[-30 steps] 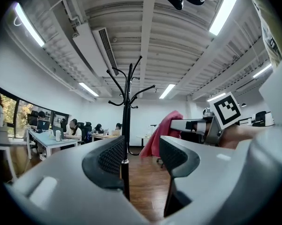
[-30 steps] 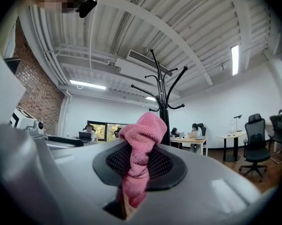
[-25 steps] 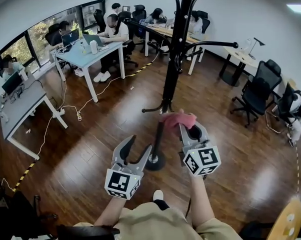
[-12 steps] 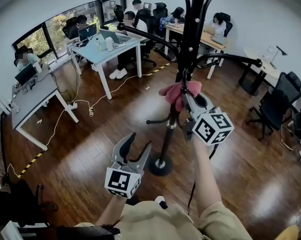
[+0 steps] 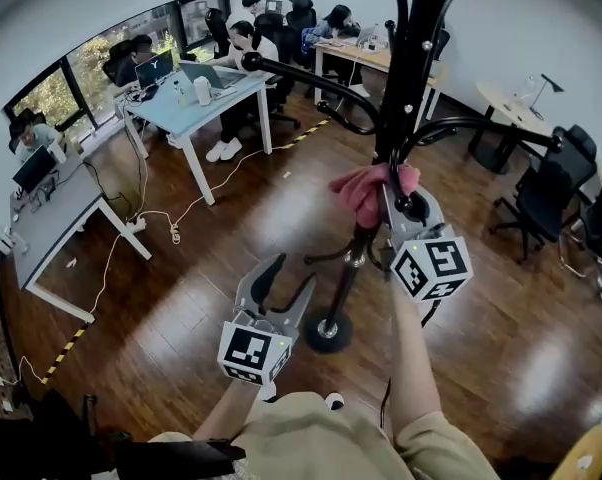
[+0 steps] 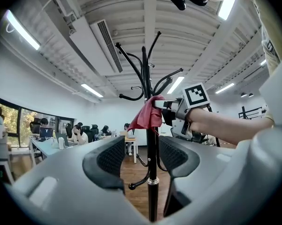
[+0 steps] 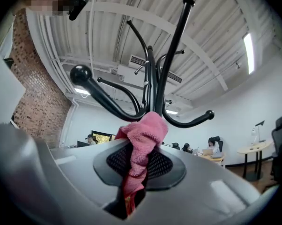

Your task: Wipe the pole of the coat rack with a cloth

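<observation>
Pinched the cloth (image 5: pixel 366 190) in the right gripper (image 5: pixel 391 196) against the pole (image 5: pixel 406 78) just below the hooks (image 5: pixel 291 72), right of centre in the head view, left gripper (image 5: pixel 291 274) spread on nothing lower down; seemingly mid-wipe, lower pole apparently undone.

open floor (image 5: pixel 236 243) round the base (image 5: pixel 328 331), hook arms (image 5: pixel 266 67) (seemingly two tiers) around the pole (image 5: pixel 411 58)
</observation>
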Demonstrator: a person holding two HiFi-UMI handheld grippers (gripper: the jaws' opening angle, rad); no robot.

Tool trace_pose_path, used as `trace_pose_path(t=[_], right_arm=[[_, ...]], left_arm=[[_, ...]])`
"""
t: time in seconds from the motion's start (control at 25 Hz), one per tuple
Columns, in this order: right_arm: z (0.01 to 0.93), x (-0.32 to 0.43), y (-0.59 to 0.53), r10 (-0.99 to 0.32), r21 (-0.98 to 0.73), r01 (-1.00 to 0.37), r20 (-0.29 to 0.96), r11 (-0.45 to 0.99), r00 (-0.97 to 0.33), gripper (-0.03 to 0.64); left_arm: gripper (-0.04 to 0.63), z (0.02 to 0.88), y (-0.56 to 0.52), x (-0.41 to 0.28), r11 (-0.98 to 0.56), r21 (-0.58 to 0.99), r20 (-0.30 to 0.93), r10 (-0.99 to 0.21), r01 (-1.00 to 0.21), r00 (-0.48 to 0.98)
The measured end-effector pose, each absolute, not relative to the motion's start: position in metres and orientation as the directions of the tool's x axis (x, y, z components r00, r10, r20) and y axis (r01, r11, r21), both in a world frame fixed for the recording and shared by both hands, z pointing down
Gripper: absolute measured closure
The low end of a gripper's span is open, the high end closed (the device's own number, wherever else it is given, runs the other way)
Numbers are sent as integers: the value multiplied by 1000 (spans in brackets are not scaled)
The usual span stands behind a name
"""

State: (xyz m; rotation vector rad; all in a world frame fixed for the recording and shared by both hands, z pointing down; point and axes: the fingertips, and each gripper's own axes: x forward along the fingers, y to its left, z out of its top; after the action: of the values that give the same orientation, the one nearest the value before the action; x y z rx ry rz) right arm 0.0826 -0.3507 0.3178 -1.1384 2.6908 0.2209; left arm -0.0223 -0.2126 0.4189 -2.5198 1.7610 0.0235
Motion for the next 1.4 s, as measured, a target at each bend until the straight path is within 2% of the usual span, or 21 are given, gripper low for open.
trace_pose_path(t=[0.36, 0.56, 0.72, 1.08, 1.28, 1.4], right_arm=[[400, 86, -354, -818, 94, -823, -93, 560, -567, 566], [448, 86, -357, -867, 174, -849, 112, 498, -486, 566], [495, 84, -359, -852, 212, -843, 306, 495, -424, 565], [573, 82, -356, -764, 364, -757, 589, 543, -265, 565], [599, 80, -355, -728, 435, -685, 654, 584, -205, 565], [562, 76, -346, -771, 439, -695, 578, 570, -267, 565]], left_arm=[[388, 430, -234, -32, -438, -23, -30, -898, -899, 439], [390, 431, -238, -38, -459, -6, -30, -888, -888, 459], [390, 432, -240, -42, -469, 6, -35, -883, -883, 468], [392, 436, -241, -43, -476, 33, -45, -879, -879, 475], [393, 436, -240, -51, -467, 39, -45, -884, -884, 465], [394, 435, -240, -56, -459, 39, -49, -888, -888, 457]])
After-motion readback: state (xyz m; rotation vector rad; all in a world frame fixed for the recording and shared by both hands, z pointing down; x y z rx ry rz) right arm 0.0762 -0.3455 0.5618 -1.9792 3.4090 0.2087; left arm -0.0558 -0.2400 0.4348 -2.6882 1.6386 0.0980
